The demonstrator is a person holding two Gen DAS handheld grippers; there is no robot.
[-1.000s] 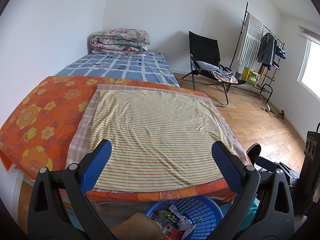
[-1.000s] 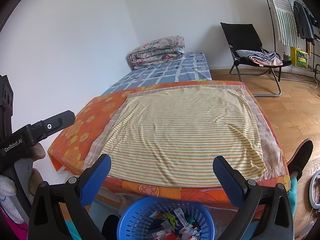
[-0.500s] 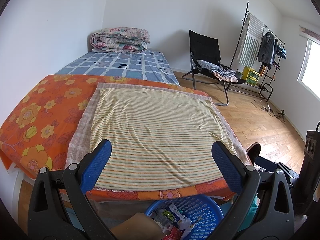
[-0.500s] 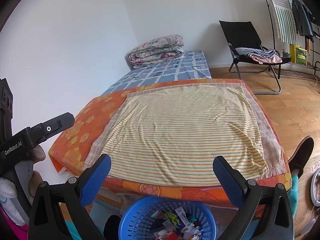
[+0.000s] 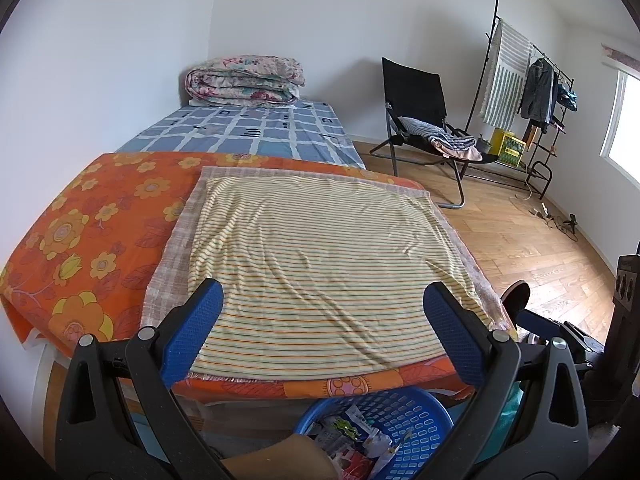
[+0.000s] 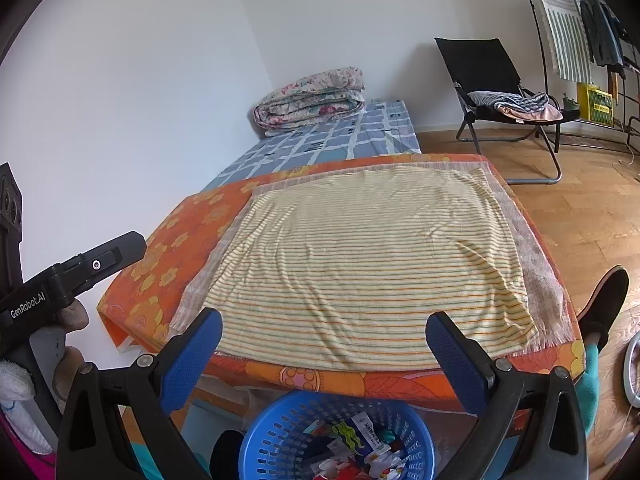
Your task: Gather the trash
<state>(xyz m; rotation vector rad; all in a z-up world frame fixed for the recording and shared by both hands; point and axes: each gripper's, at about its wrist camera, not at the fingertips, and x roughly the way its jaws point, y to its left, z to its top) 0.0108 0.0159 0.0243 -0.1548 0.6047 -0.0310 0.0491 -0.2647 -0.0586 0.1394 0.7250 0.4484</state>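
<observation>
A blue plastic basket (image 5: 416,408) (image 6: 280,432) stands on the floor at the foot of the bed, holding several crumpled wrappers (image 5: 352,436) (image 6: 360,444). My left gripper (image 5: 322,304) hovers above it, open, nothing between its blue pads. My right gripper (image 6: 324,336) is likewise open and empty, above the basket and facing the bed. The striped yellow cloth (image 5: 320,256) (image 6: 368,256) on the bed shows no trash on it. A brown paper-like sheet (image 5: 276,460) lies beside the basket at the lower edge of the left wrist view.
The bed has an orange flowered cover (image 5: 92,224) and a blue checked sheet (image 5: 256,132) with a folded quilt (image 5: 244,80). A black folding chair (image 5: 420,120) and a clothes rack (image 5: 532,92) stand on the wooden floor to the right. A black shoe (image 6: 604,304) is near the bed corner.
Both grippers have shifted only slightly; the view has drifted a little and the basket sits marginally higher in the right wrist frame. Both stay open.
</observation>
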